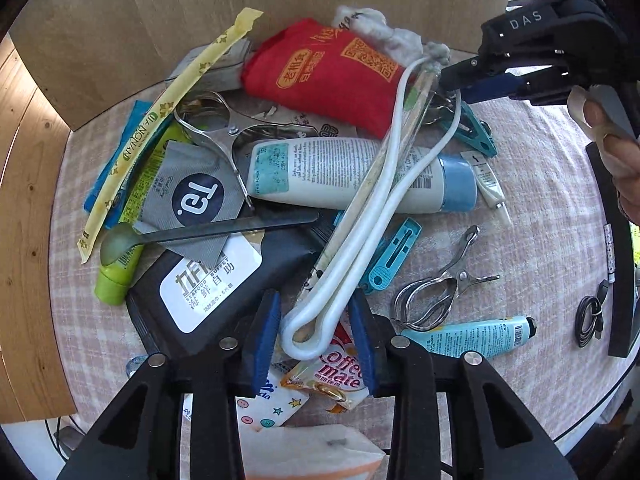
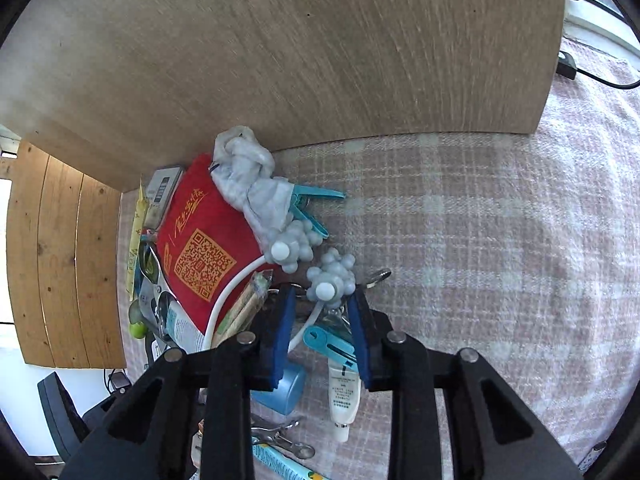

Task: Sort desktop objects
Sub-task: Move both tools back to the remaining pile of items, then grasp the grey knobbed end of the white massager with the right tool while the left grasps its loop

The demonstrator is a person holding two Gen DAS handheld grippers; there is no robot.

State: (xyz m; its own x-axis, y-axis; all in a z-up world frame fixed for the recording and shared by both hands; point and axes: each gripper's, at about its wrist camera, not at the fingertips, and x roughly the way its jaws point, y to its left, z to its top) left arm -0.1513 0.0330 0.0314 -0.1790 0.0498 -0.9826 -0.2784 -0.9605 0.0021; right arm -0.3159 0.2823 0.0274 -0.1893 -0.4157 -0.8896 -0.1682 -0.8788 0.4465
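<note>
Sorting is barely starting — everything is lying heaped beside the red pouch [image 1: 320,80]; both claws, left claw [image 1: 316,340] and right claw [image 2: 322,332], are straddling the white massager [image 1: 360,216], spread — not pinching.

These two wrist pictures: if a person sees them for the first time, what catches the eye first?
First the red pouch with its orange QR code, at the far end of the heap against the wooden board. Then the folded white band, running across the white lotion tube down to between the left gripper's blue fingers. In the right wrist view, two knobbly grey balls lie beside the pouch.
</note>
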